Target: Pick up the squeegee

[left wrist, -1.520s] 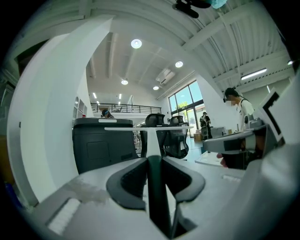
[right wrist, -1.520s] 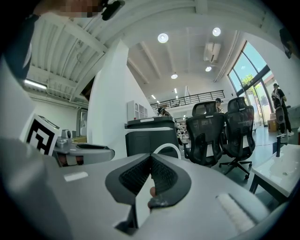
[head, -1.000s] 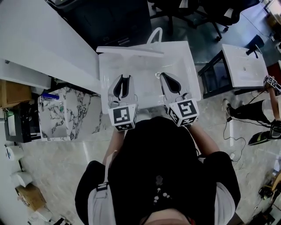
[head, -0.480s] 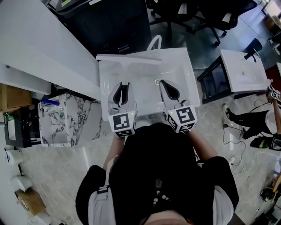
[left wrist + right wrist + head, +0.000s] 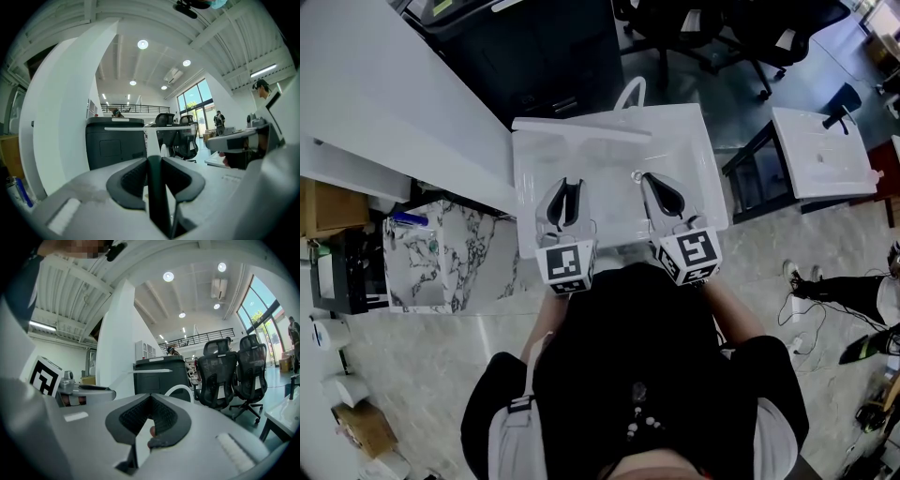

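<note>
Squeegee [image 5: 581, 127] sits at the far edge of the white desk [image 5: 694, 150], its long pale blade running along that edge and its looped handle reaching out past it; both claws hover over the near half of the desk, side by side, pointing towards it; the squeegee is well ahead of both, touching neither; the left claw [image 5: 567, 187] faces the left-hand stretch of the blade, its jaws a little apart with nothing gripped; in the left gripper view a dark upright strip shows in the narrow gap between the pads, and I cannot tell what it is; beyond those pads that view shows the blade as a thin level bar on an upright stem, almost straight ahead; the right claw [image 5: 652, 183] has its jaws closed, pads meeting at the tips, and holds nothing; the right gripper view shows the blade and white loop just past its tips, slightly to the right; a black cabinet [image 5: 544, 56] stands behind the desk, with black office chairs [image 5: 712, 37] to its right.
</note>
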A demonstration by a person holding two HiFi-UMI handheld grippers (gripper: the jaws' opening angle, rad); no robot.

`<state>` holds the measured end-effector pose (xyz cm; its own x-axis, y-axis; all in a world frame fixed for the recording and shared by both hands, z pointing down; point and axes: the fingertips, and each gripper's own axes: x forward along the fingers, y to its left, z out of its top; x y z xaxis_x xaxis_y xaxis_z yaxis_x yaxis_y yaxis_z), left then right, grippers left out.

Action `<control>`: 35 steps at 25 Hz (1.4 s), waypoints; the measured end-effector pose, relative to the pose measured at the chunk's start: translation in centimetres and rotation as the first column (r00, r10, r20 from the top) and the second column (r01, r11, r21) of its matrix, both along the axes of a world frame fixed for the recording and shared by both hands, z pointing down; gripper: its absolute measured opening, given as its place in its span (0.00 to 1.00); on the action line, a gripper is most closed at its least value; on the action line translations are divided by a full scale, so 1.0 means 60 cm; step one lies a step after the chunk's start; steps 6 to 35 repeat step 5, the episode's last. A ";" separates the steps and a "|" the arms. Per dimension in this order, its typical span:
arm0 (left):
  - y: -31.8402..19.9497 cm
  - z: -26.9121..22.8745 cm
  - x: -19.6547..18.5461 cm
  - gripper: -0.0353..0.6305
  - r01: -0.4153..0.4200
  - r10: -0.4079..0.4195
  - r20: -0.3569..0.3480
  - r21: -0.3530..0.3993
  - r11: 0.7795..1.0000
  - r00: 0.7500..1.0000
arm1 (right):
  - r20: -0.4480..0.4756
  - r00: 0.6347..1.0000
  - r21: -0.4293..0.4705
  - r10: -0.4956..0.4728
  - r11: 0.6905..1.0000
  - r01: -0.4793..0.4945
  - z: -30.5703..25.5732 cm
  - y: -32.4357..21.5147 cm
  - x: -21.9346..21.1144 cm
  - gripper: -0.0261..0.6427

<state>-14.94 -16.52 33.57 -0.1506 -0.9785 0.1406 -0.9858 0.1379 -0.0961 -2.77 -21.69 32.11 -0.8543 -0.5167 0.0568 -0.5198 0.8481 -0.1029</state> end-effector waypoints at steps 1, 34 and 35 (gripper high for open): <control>0.000 0.003 0.001 0.21 -0.001 0.001 -0.001 -0.004 1.000 1.000 | 0.000 1.000 0.000 0.000 1.000 0.000 0.000 0.000 0.000 0.04; -0.001 0.005 0.003 0.21 -0.004 0.004 0.006 -0.005 1.000 1.000 | -0.002 1.000 -0.002 0.002 1.000 -0.002 0.001 0.000 0.004 0.04; -0.001 0.005 0.003 0.21 -0.004 0.004 0.006 -0.005 1.000 1.000 | -0.002 1.000 -0.002 0.002 1.000 -0.002 0.001 0.000 0.004 0.04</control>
